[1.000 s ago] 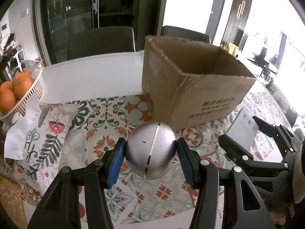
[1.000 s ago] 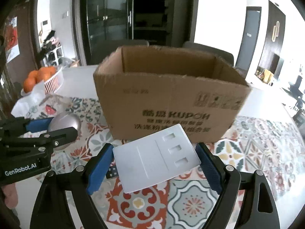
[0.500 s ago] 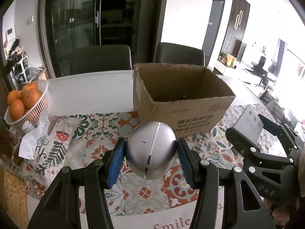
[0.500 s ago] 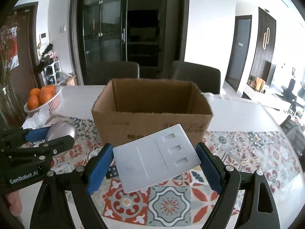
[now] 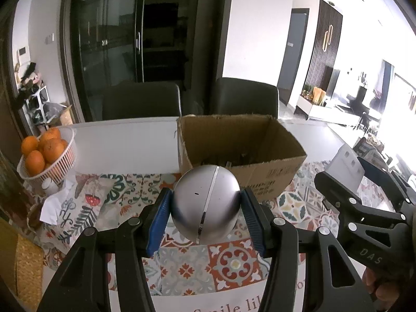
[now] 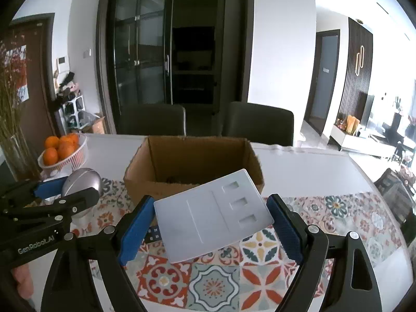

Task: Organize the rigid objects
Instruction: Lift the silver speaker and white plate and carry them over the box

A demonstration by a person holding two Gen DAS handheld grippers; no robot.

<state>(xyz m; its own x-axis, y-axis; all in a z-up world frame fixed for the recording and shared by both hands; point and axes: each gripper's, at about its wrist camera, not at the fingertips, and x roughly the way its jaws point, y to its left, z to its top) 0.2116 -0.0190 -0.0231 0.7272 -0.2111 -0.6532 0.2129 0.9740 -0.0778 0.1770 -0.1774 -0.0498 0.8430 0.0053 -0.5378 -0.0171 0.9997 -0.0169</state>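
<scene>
My left gripper (image 5: 205,214) is shut on a silver metal ball (image 5: 205,202) and holds it above the patterned tablecloth, in front of the open cardboard box (image 5: 241,153). The ball also shows at the left of the right wrist view (image 6: 81,182). My right gripper (image 6: 212,223) is shut on a flat white plastic tray with rectangular recesses (image 6: 213,213), held tilted in the air in front of the same box (image 6: 192,163). The tray shows at the right of the left wrist view (image 5: 345,165). Some dark items lie in the bottom of the box.
A white basket of oranges (image 5: 44,153) stands at the table's left, with a white paper (image 5: 53,205) near it. Two dark chairs (image 6: 153,122) stand behind the table. A small dark item (image 6: 154,234) lies on the tablecloth under the tray.
Both grippers have risen and pulled back from the box with their loads. The box looks smaller and its inside now shows from above.
</scene>
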